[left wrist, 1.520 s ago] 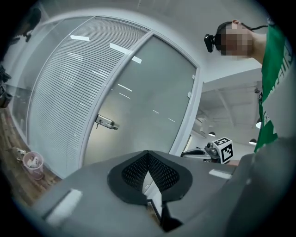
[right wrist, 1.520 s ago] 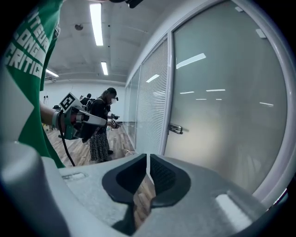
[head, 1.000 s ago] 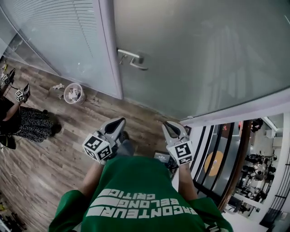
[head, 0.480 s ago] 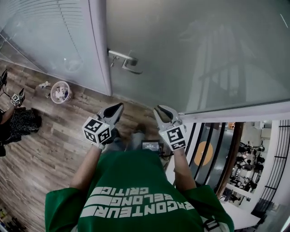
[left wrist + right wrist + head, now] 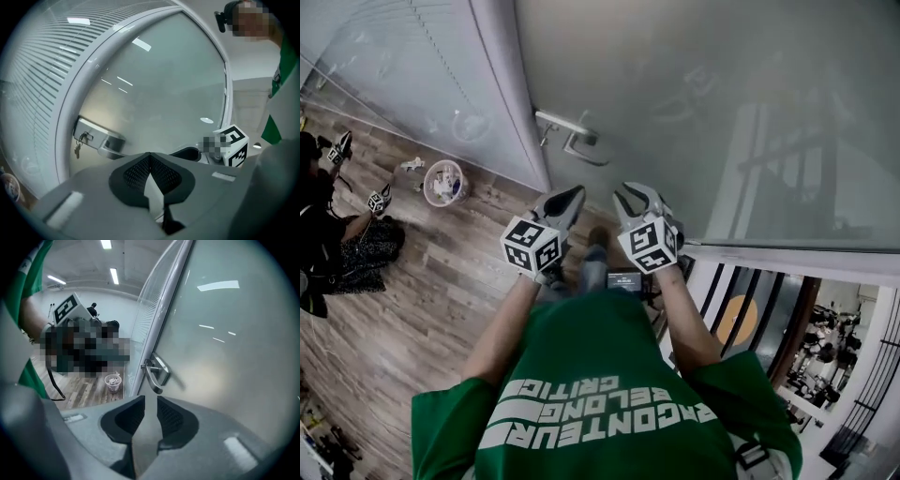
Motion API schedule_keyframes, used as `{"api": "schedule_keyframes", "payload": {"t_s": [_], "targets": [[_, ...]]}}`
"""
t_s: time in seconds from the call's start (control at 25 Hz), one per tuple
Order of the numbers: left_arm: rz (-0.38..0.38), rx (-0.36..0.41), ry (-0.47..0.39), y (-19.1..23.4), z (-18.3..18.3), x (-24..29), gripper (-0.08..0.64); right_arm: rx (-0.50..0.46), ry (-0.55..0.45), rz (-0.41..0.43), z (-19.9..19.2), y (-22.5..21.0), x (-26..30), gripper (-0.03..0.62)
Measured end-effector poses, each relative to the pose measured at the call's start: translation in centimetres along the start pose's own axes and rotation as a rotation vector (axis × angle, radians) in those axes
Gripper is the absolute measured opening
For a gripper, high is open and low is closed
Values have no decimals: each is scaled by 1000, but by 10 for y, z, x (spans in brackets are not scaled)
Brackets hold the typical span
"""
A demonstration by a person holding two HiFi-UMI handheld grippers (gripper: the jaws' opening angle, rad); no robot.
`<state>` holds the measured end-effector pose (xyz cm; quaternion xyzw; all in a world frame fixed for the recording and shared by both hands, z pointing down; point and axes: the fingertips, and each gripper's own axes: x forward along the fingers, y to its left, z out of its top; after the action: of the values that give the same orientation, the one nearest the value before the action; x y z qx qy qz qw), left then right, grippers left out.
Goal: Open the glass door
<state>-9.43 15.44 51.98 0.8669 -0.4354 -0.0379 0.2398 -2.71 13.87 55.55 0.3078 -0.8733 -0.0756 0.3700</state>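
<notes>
**Glass door** (image 5: 722, 103): one, frosted, filling the upper right of the head view; closed against a pale frame post (image 5: 502, 84).
**Glass panel** (image 5: 384, 56): one, upper left, with horizontal blinds behind it.
**Floor** (image 5: 422, 309): wood planks, left and centre.
**Person's green shirt** (image 5: 600, 394): bottom centre. White print seen upside down; "BELONG" and "CRITIC" legible, third line only in part.
**Second person** (image 5: 333, 234): seated at the left edge.
**Railing** (image 5: 750, 319): black bars, lower right.
**Wastebasket** (image 5: 442, 182): one, round, on the floor by the panel.
**Left gripper** (image 5: 566, 199): centre frame, below the handle and apart from it. Its fingers (image 5: 136, 173) meet at the tips, nothing between.
**Right gripper** (image 5: 639, 197): just beside the left. Its fingers (image 5: 126, 416) are parted by a narrow slit, empty.
**Marker cubes**: two, one per gripper.
**Door handle** (image 5: 577, 139): one metal lever, at the door's left edge.
**Key** (image 5: 77, 149): one, hanging under the handle plate.
</notes>
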Motion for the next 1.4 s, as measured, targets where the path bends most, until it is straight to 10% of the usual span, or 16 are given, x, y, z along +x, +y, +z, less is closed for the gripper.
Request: {"api": "schedule_keyframes", "payload": {"t_s": [0.68,1.4], "targets": [[208,139,171,38,1,63,16,-205,36,-7,17,-14,65,74],[194,155,220,36,-4,82,15,-203,72,61,10,-12,65,37]]}}
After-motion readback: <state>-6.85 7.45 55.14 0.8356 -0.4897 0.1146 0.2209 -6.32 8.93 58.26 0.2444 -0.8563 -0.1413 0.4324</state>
